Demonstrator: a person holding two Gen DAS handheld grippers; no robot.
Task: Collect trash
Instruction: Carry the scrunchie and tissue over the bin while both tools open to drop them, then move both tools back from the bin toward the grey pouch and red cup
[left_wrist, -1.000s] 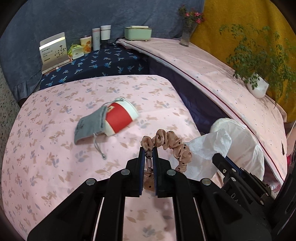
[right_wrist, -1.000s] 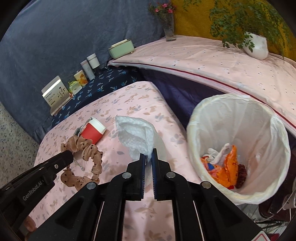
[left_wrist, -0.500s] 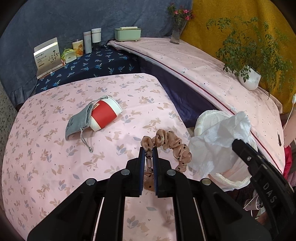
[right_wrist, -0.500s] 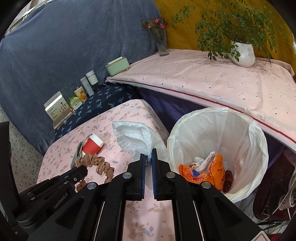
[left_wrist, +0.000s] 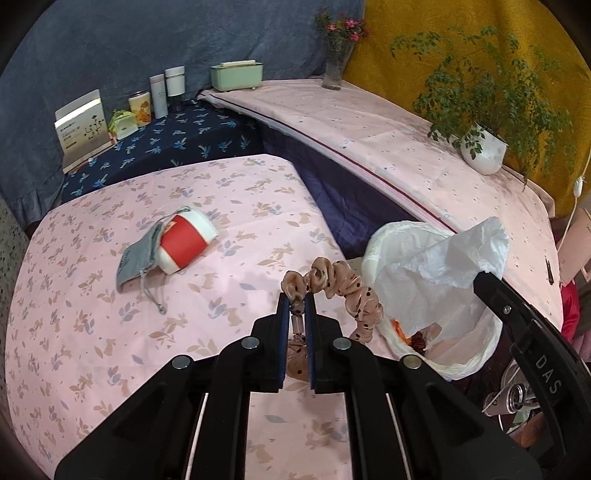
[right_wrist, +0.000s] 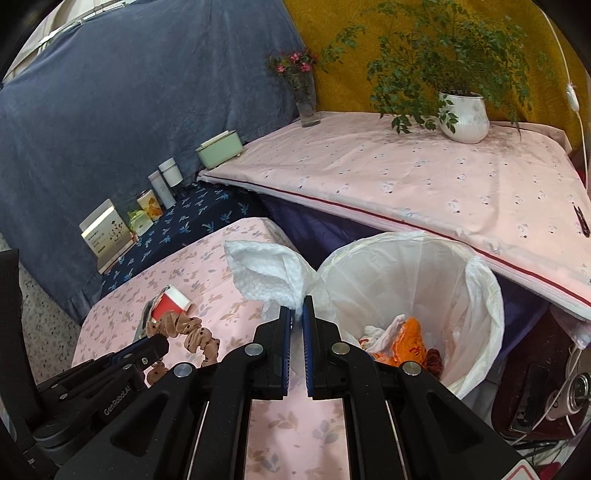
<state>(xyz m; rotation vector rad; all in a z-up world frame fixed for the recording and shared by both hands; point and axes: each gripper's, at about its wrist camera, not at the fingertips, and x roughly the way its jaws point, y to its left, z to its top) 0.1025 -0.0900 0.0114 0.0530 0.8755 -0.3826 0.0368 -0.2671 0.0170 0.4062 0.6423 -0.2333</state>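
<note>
Grey pouch (left_wrist: 135, 258) and red paper cup (left_wrist: 184, 243) lying touching on pink floral table (left_wrist: 92, 332). Left gripper (left_wrist: 295, 314) pinching tan dotted scrunchie (left_wrist: 343, 291) tight, lifting it near table's right edge. Right gripper (right_wrist: 293, 321) clamping crumpled white tissue (right_wrist: 266, 273), holding it at rim of lined trash bin (right_wrist: 480, 295) containing orange wrapper (right_wrist: 402, 343).
</note>
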